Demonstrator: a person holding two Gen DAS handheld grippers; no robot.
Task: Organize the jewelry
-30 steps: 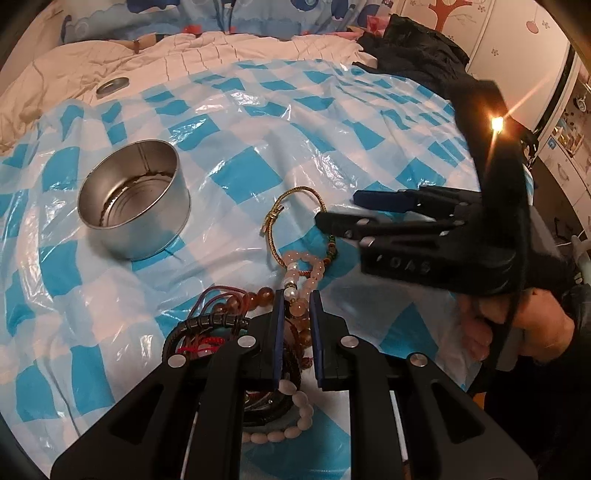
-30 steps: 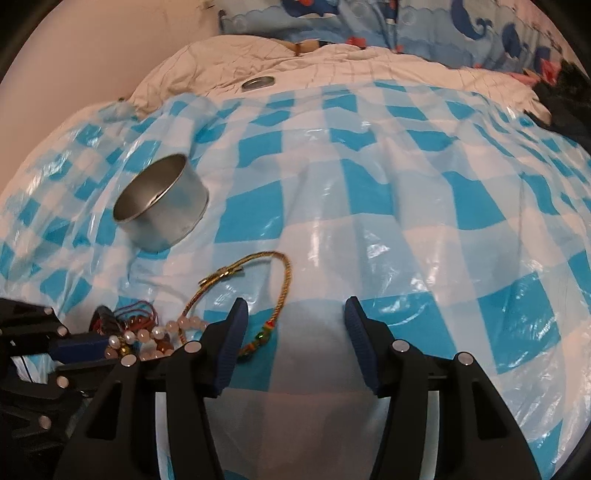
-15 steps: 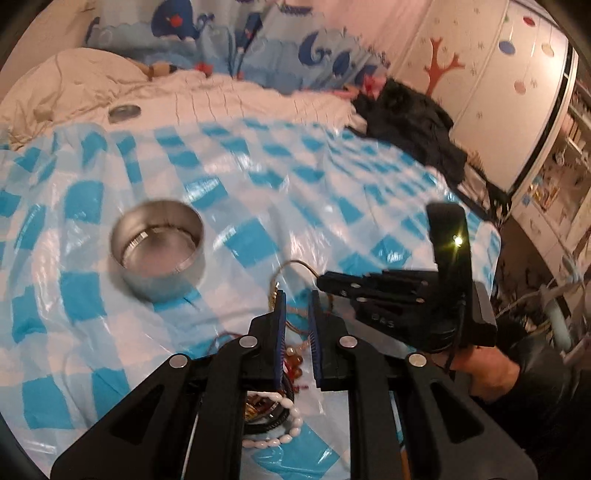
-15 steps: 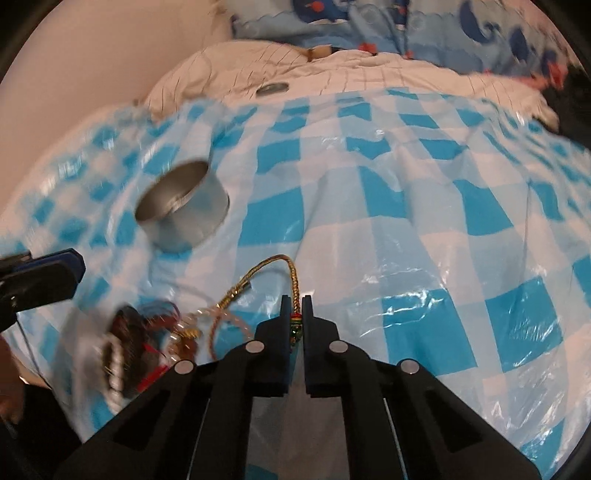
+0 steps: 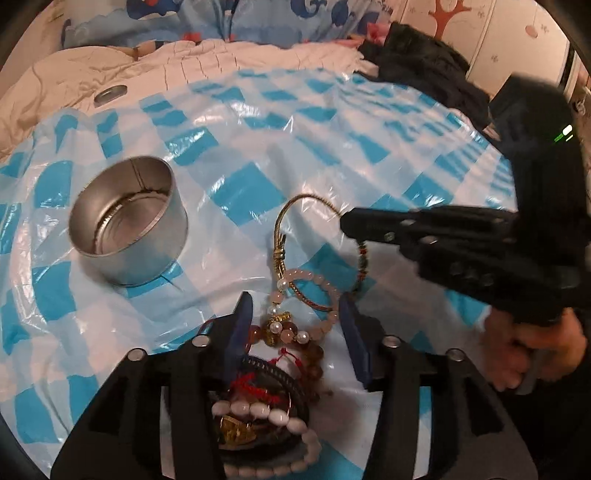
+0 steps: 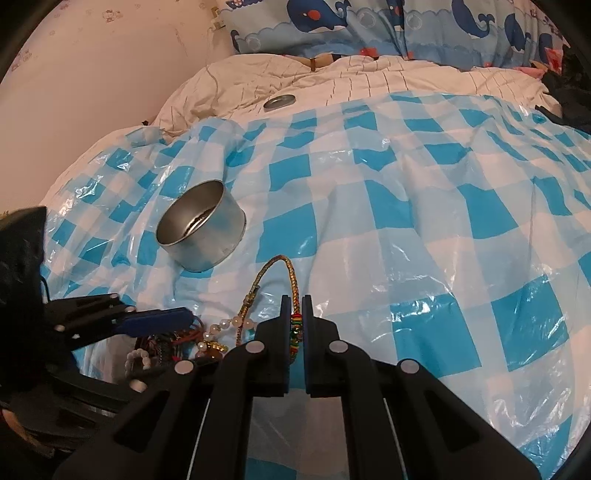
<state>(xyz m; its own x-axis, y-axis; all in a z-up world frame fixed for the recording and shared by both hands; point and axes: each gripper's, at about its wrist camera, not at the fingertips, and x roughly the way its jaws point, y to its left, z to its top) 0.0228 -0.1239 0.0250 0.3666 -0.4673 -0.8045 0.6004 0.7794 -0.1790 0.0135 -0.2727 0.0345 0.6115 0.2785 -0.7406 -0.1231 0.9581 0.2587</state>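
Observation:
My right gripper [image 6: 295,301] is shut on a gold cord bracelet [image 6: 291,273] at its red-green knot; the cord's loop arches up off the sheet. In the left wrist view the same right gripper [image 5: 347,223] comes in from the right with that gold cord bracelet [image 5: 280,236] in its tip. My left gripper [image 5: 295,325] hovers over a jewelry pile [image 5: 273,369] with its jaws opening. A pink bead bracelet [image 5: 325,284] lies between its fingers, untouched by the pads. A white bead bracelet [image 5: 258,410] lies nearer. An empty round metal tin [image 5: 147,258] [image 6: 214,251] stands to the left.
Everything lies on a blue-and-white checked plastic sheet [image 5: 258,129] spread over a bed. A small metal lid [image 6: 279,101] rests on the cream quilt behind. Black clothing [image 5: 424,74] is heaped at the far right, and whale-print bedding [image 6: 369,29] lines the back.
The right gripper went from open to shut on the gold cord bracelet and raised its loop. The left gripper rose, came back down over the pile, and its jaws spread from nearly shut.

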